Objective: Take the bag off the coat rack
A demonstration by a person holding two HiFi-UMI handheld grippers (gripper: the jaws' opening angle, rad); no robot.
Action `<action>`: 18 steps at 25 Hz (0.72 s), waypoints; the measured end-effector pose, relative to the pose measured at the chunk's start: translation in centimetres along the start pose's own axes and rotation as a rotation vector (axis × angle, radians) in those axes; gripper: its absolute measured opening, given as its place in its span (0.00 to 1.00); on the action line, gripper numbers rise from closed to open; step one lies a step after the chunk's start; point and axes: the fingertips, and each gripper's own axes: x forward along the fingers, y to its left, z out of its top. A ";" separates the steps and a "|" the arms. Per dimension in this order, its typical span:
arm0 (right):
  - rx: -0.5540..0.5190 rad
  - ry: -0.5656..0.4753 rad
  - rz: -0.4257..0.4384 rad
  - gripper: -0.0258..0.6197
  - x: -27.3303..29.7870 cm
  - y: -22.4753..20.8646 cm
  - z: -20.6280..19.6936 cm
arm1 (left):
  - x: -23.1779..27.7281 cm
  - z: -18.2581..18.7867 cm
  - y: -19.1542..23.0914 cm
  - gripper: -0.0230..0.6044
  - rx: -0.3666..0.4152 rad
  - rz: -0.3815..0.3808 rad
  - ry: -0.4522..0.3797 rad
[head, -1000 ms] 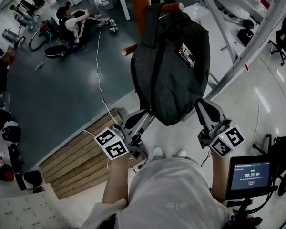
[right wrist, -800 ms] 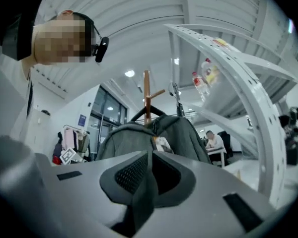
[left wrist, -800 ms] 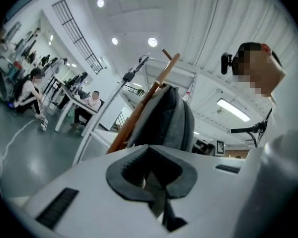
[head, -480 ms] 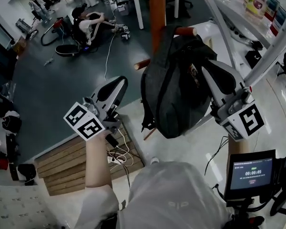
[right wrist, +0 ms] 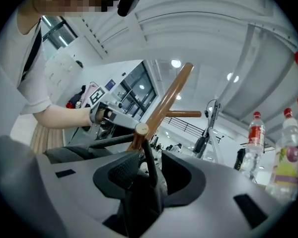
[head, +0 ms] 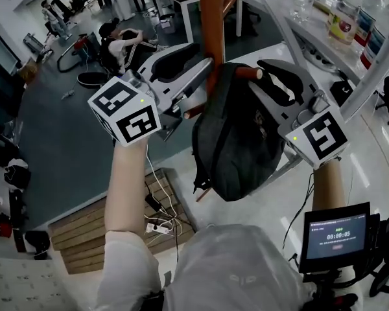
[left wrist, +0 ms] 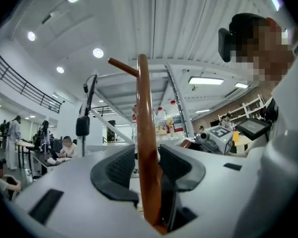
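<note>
Around us is a big hall with a grey floor (head: 84,128); a person (head: 123,41) sits far behind, and bottles (head: 340,21) stand on a shelf at the upper right. Below us lie wooden planks (head: 110,229), and a small screen (head: 334,238) shows at the lower right.

We hold both claws up and level at the brown pole (head: 212,18) of the coat rack. The dark bag (head: 236,148) hangs from a peg (head: 246,73) on this pole, between our two arms, and it is not yet off.

The left claw (head: 198,62) reaches the pole from the left. Its jaws have just been opening. In the left gripper view the pole (left wrist: 145,133) stands between the jaws of the left claw (left wrist: 148,155), which are apart; we cannot say that the pads press on it.

The right claw (head: 258,76) is at the top of the bag, just beside the peg. Its jaws have also just been opening and now stand wide apart. In the right gripper view the strap (right wrist: 145,148) rises between the jaws of the right claw (right wrist: 149,165) up to the round end of the peg (right wrist: 141,129), and the pads do not squeeze it.
</note>
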 end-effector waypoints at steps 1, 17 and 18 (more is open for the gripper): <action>-0.018 0.020 0.025 0.23 0.5 0.3 -0.1 | 0.8 0.0 -0.2 0.28 0.012 -0.021 0.022; -0.156 0.017 0.060 0.23 4.7 0.4 -1.1 | 6.0 1.4 0.8 0.26 -0.088 -0.053 -0.044; -0.150 0.020 0.054 0.23 4.7 0.3 -1.1 | 5.9 1.4 0.8 0.26 -0.096 -0.058 -0.044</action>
